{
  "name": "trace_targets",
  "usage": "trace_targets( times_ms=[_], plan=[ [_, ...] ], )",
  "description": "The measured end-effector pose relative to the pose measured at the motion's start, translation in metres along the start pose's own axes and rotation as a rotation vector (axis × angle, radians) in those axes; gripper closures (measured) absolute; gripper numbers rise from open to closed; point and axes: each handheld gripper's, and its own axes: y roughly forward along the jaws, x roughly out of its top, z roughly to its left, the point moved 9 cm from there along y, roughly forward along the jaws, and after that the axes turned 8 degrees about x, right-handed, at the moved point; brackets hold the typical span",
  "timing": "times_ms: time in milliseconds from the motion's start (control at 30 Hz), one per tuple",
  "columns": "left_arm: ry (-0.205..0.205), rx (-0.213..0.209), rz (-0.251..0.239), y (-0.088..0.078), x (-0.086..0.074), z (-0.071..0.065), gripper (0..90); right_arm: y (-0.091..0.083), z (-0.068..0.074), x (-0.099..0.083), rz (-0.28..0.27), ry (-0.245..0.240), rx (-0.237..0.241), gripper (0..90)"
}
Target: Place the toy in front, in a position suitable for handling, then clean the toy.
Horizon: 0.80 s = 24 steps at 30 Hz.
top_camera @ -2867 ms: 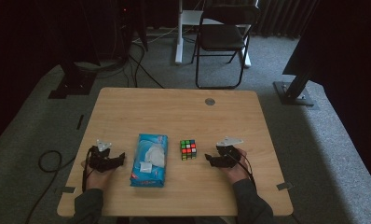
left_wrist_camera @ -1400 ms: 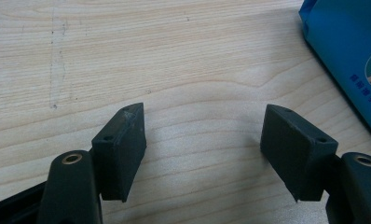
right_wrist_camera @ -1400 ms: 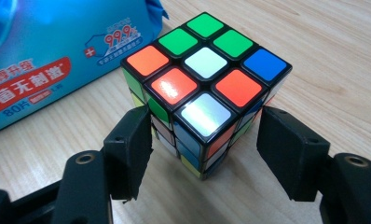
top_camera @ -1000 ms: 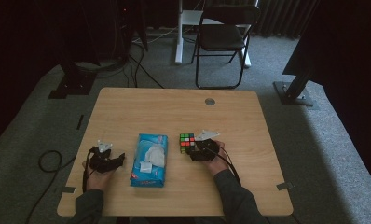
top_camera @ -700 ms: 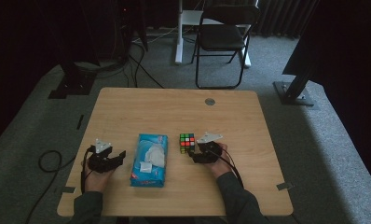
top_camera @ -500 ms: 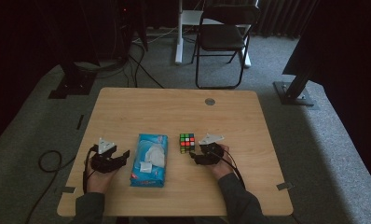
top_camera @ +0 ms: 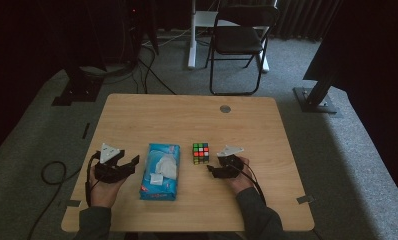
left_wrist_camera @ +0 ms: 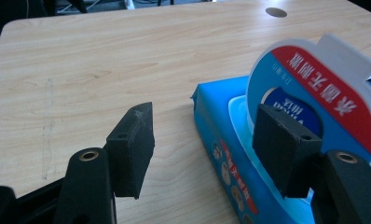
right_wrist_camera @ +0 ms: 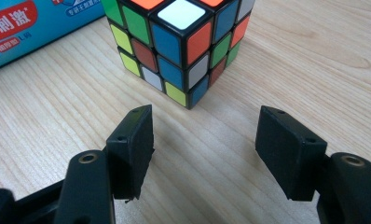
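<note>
Multicoloured puzzle cube (top_camera: 200, 153) sits on wooden bench (top_camera: 187, 115), near middle, resting flat. Right hand-held gripper (top_camera: 213, 171) just right of cube and nearer person, jaws spread, nothing between them, not touching cube; right gripper view puts cube (right_wrist_camera: 179, 42) just beyond jaw tips. Blue tissue pack (top_camera: 160, 171) lies left of cube, round flap lifted upright. Left hand-held gripper (top_camera: 132, 162) at pack's left edge, jaws released, holding nothing; one pad close in front of flap (left_wrist_camera: 314, 93). Black chair (top_camera: 239, 40) stands beyond far edge.
</note>
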Motion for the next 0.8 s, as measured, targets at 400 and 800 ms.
trace_targets(
  times_ms=[400, 800],
  plan=[
    [0.028, -0.047, -0.066, -0.025, 0.027, -0.02, 37.5, -0.001, -0.006, -0.006, 0.02, 0.013, -0.011, 35.1],
    [0.131, -0.114, -0.089, -0.048, 0.043, -0.073, 38.7, -0.001, -0.006, -0.006, 0.018, 0.011, -0.013, 34.3]
  ],
)
